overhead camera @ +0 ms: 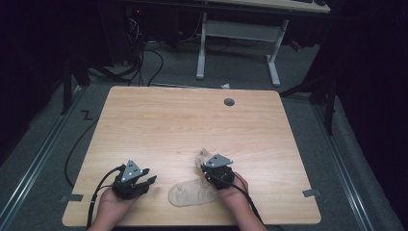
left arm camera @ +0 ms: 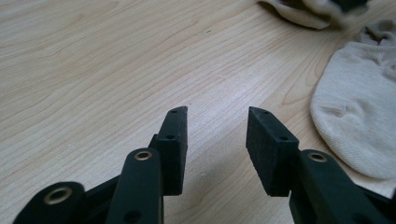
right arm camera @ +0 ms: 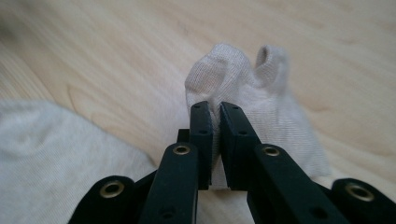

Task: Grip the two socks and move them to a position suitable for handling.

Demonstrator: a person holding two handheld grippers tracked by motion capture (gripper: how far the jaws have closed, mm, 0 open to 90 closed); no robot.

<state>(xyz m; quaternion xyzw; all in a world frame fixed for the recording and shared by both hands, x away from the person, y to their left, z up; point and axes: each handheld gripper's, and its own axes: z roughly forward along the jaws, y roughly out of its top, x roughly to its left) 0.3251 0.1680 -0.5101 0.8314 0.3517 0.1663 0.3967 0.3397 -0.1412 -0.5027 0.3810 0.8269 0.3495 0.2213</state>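
Beige sock (right arm camera: pixel 243 88) sits pinched in my right gripper (right arm camera: pixel 215 112) near the table's (overhead camera: pixel 192 120) near edge; my left gripper (left arm camera: pixel 217 123) gapes empty; the second sock (overhead camera: pixel 192 193) lies flat, unhandled.

Tables: two, a wooden table (overhead camera: pixel 192 120) in front and a white-legged desk (overhead camera: pixel 240 33) behind it.
Socks: two, both beige; one sock (overhead camera: pixel 191 194) lies flat on the wooden table, the other sock (right arm camera: pixel 243 84) is pinched and bunched.
Grippers: two, a left gripper (overhead camera: pixel 149 177) and a right gripper (right arm camera: pixel 216 109).
Hands: two, a left hand (overhead camera: pixel 111 208) and a right hand (overhead camera: pixel 233 191).
Holes in the wooden table: one round grey hole (overhead camera: pixel 229 102).
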